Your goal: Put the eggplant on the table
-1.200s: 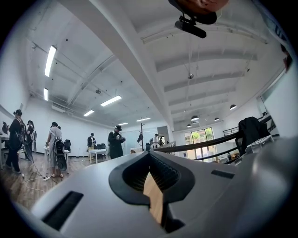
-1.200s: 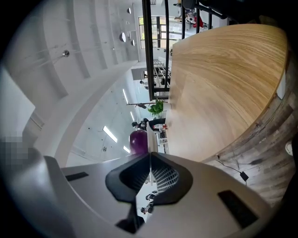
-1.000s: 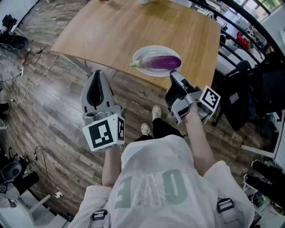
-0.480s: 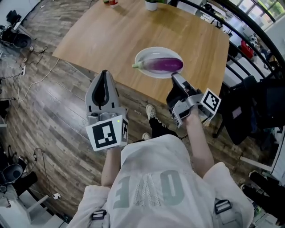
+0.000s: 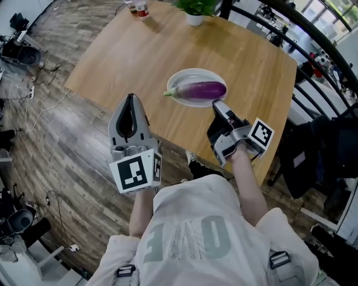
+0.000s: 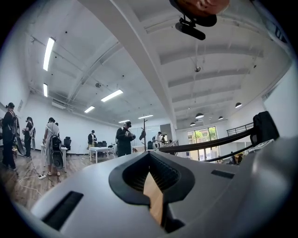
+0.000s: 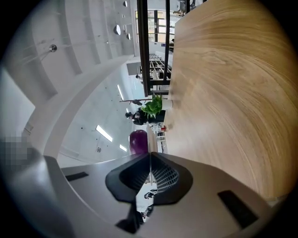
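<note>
Head view: the light wooden tabletop (image 5: 145, 50) now fills more of the frame and sits lower than a second ago, and both grippers have come forward with it, so the approach is under way and the lift has not begun. The long purple eggplant (image 5: 201, 89) lies on the white oval plate (image 5: 193, 71) at centre, not yet on the wood. The right gripper (image 5: 217, 103) has crossed the near edge and points at the plate's lower right rim; the left gripper (image 5: 130, 98) reaches only that edge, lower left. Bare wood lies open to the left and above the plate – a potted plant (image 5: 196, 8) stands far off at the top.

Left gripper view: jaws together, holding nothing, aimed across the room.

Right gripper view: jaws together and empty – the eggplant shows just beyond the tips.
</note>
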`<state>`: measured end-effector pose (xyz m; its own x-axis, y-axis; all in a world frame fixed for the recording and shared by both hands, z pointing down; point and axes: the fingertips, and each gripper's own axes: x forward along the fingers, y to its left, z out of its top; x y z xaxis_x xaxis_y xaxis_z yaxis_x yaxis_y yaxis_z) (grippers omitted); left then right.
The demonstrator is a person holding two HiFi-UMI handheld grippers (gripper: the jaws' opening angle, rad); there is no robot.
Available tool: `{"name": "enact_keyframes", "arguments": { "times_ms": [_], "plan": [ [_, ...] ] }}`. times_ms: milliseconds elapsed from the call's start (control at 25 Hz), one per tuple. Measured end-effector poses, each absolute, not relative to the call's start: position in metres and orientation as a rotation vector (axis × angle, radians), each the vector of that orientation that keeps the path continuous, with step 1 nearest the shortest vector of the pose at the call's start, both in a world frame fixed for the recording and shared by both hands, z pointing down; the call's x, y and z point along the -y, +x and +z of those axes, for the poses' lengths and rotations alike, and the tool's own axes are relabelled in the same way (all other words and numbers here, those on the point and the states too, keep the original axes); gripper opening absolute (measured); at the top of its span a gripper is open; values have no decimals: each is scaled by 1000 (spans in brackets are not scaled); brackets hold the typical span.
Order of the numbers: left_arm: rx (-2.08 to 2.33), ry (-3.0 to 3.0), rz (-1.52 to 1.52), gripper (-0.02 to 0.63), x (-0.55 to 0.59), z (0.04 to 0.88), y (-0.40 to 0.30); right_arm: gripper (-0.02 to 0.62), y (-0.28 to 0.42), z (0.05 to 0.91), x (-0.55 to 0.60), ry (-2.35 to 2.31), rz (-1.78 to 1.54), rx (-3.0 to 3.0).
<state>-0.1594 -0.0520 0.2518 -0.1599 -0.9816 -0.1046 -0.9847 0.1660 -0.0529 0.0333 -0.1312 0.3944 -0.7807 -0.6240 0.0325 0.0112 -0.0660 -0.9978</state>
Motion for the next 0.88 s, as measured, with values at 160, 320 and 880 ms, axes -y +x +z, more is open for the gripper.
{"name": "enact_keyframes", "arguments": {
  "times_ms": [160, 320, 880],
  "plan": [
    [-2277, -1928, 81, 8, 89, 242, -159, 25, 33, 403, 168, -670, -1845, -1804],
    [-2293, -1910, -5, 8, 120, 241, -163, 25, 21, 422, 183, -648, -1924, -1738],
    [-2228, -2070, -87, 8, 173, 272, -187, 25, -7, 443, 196, -706, -1846, -1776]
  ]
}}
